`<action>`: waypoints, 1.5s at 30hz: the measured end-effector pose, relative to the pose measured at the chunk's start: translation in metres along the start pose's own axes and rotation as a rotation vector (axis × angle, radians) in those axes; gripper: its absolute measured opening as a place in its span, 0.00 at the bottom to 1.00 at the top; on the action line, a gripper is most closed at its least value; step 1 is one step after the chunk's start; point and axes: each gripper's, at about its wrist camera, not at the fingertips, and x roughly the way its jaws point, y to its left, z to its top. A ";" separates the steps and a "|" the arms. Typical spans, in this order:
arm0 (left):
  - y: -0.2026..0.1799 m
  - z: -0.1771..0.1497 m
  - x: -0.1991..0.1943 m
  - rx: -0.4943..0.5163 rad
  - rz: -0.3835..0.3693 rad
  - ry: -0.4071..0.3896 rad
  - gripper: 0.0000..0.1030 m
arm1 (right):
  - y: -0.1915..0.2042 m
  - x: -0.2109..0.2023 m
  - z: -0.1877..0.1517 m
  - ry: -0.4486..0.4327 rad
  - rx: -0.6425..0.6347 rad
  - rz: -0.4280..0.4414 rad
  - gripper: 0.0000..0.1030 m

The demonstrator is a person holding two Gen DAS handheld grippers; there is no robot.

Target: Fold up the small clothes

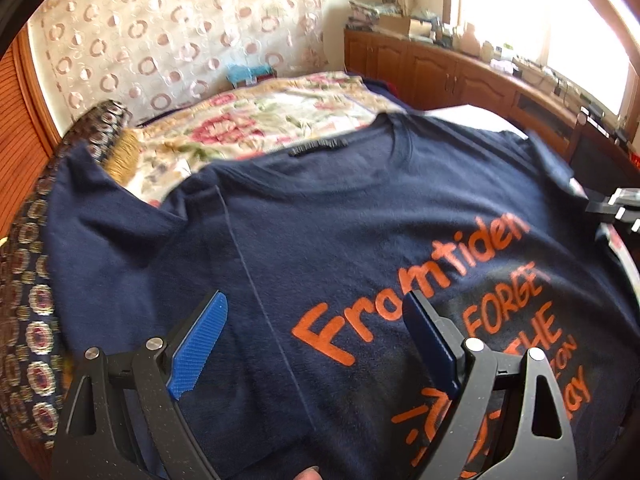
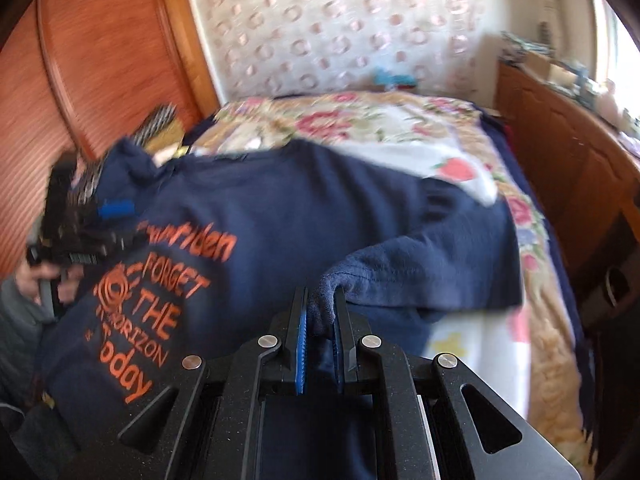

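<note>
Navy T-shirt (image 2: 280, 208) edge pinched in right hand-held gripper (image 2: 322, 320), left hand-held gripper (image 1: 316, 344) spread wide

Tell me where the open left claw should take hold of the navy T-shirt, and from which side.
Probably the loose left sleeve of the navy T-shirt: it lies spread at the shirt's edge, offering a free hem to pinch. Bring the left claw in from outside that edge, mirroring the right claw, already shut on the opposite side's fabric.
</note>
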 end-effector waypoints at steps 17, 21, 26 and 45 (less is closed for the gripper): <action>-0.008 0.003 -0.032 -0.043 -0.093 -0.088 0.87 | -0.010 -0.004 0.011 0.012 0.035 -0.082 0.35; -0.013 0.001 -0.032 -0.034 -0.098 -0.079 0.87 | -0.030 -0.015 0.021 -0.033 0.058 -0.158 0.41; -0.012 -0.001 -0.031 -0.040 -0.094 -0.071 0.87 | -0.070 0.011 0.024 0.002 0.127 -0.234 0.41; 0.003 -0.014 -0.041 -0.092 -0.059 -0.071 0.87 | 0.008 0.062 0.110 -0.032 -0.074 0.003 0.04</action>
